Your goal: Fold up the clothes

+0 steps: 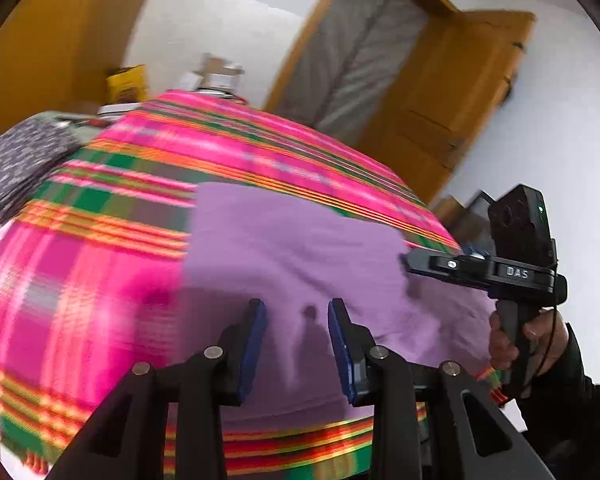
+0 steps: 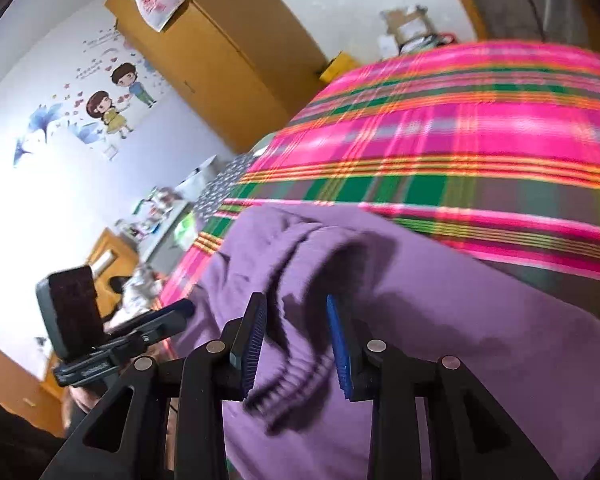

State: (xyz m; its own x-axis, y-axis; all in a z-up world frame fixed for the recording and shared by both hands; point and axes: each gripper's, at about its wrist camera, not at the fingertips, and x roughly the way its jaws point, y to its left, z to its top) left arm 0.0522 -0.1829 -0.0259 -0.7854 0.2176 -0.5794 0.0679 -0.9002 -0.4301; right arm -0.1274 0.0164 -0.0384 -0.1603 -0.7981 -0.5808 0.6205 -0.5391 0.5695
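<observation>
A purple garment [image 1: 292,248] lies spread on a bed under a pink, green and orange plaid cover [image 1: 100,280]. My left gripper [image 1: 298,320] hovers over the garment's near part, open, with nothing between its blue pads. To the right a hand holds my right gripper [image 1: 410,262] over the garment's right edge. In the right wrist view the garment [image 2: 440,320] is rumpled, and its ribbed hem [image 2: 288,376] runs under the right gripper [image 2: 296,336], whose pads stand apart and do not press on the cloth. The left gripper [image 2: 182,310] shows at the garment's left side.
A dark patterned cloth [image 1: 20,160] lies at the bed's far left. Boxes [image 1: 216,76] and a yellow box [image 1: 126,82] stand beyond the far end. A wooden door [image 1: 460,92] hangs open on the right, and a wardrobe [image 2: 220,72] stands against the wall. The bed's near edge [image 1: 300,440] is close.
</observation>
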